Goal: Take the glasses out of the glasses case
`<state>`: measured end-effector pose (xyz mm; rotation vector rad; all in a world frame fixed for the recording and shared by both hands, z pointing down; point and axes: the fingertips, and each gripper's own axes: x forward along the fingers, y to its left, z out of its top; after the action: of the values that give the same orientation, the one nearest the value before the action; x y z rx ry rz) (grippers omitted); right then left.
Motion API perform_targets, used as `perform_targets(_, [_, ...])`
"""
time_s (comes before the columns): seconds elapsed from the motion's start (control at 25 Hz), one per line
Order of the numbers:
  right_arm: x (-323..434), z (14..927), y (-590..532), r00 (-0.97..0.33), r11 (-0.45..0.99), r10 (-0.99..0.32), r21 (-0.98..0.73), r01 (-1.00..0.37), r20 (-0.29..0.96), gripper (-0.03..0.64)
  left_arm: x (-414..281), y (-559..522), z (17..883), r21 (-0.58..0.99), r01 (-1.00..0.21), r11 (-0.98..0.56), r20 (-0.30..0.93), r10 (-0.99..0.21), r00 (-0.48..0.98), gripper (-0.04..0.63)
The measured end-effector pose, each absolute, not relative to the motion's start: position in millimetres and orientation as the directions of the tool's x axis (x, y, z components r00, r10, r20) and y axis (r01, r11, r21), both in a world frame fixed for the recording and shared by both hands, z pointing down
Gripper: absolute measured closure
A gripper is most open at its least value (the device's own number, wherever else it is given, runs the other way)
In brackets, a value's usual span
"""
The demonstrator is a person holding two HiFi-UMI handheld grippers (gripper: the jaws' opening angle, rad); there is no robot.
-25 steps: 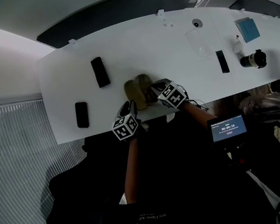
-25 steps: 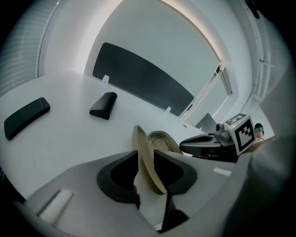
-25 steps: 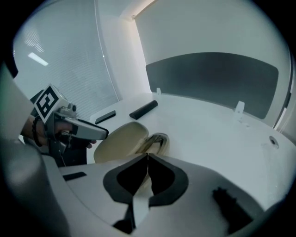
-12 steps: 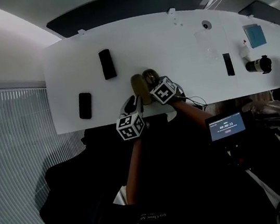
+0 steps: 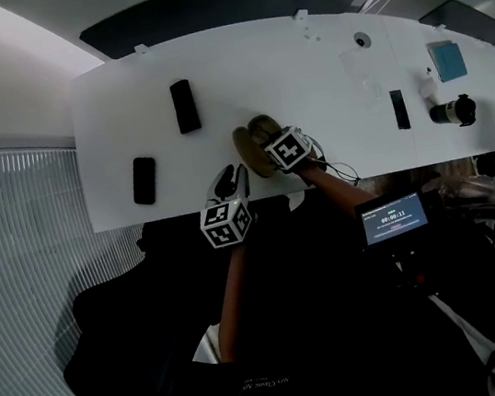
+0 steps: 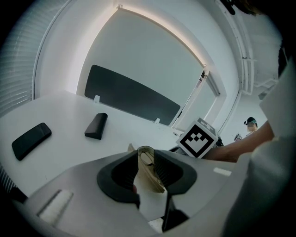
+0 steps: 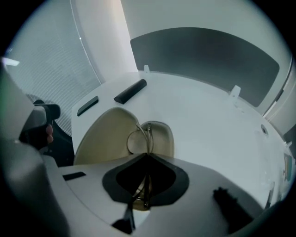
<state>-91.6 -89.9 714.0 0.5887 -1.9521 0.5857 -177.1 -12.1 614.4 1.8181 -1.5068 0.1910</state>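
Note:
A tan glasses case [image 5: 249,146] lies open near the table's front edge. My left gripper [image 5: 231,182] is shut on the edge of the case's lid [image 6: 148,173], which stands up between the pads, and my left gripper [image 6: 147,162] shows that grip from close by. My right gripper [image 5: 268,141] points steeply down into the case. Its jaws are closing, and the thin wire frame of the glasses [image 7: 138,141] runs between the pads of my right gripper [image 7: 147,159]. The lenses rest in the case's shell [image 7: 164,139], beside the raised lid [image 7: 99,139].
On the white table [image 5: 302,72] lie a black phone [image 5: 143,180], a black oblong case [image 5: 183,106], a slim black bar [image 5: 398,109], a black cylinder [image 5: 450,110] and a blue cloth [image 5: 448,61]. A small lit screen [image 5: 391,219] sits below the table edge.
My right gripper has moved up and left over the open case and down onto the glasses. My left gripper has risen a little with the lid's edge.

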Motion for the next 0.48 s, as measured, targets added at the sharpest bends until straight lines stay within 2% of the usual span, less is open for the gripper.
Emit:
perform_targets(0.28, [-95,709,-86,-0.451,0.761,-0.162,-0.180,-0.623,0.878,0.594,-171,-11,617,0.442,-0.896,-0.044,0.543,-0.782,0.306,0.480])
perform_targets(0.48, [-94,688,-83,-0.563,0.659,-0.143,-0.346,-0.668,0.814,0.594,-169,-13,620,0.447,-0.893,-0.051,0.543,-0.778,0.316,0.480])
